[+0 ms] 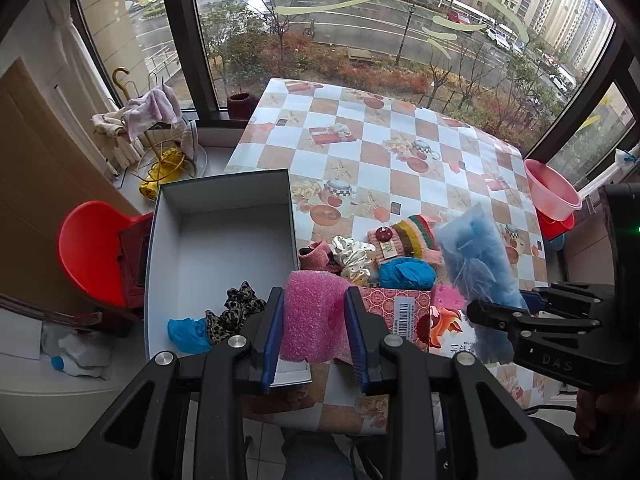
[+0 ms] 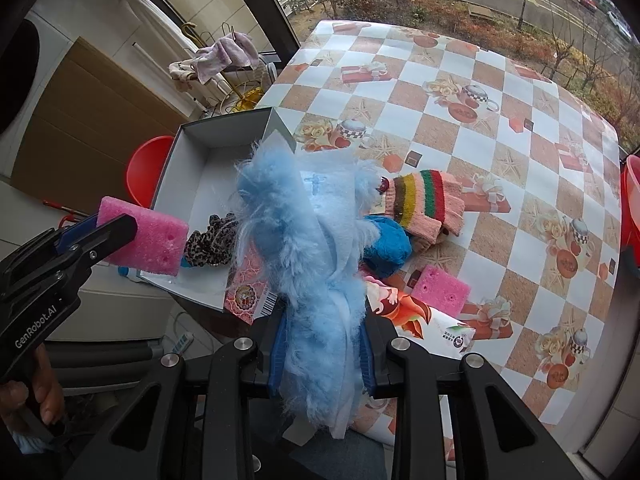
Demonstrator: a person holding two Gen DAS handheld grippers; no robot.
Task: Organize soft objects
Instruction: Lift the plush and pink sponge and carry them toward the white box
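Soft objects split between both tongs: left gripper pinches a pink foam sponge between its blue pads, just above the near edge of the open grey box. Right gripper is clamped tight on a fluffy blue duster. Beyond its tips lie a striped knit glove and a second pink sponge; a leopard scrunchie sits in the box.

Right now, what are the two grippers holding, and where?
Left hand-held gripper pinches a pink sponge by its sides. Right hand-held gripper squeezes a fluffy blue toy near its lower end.
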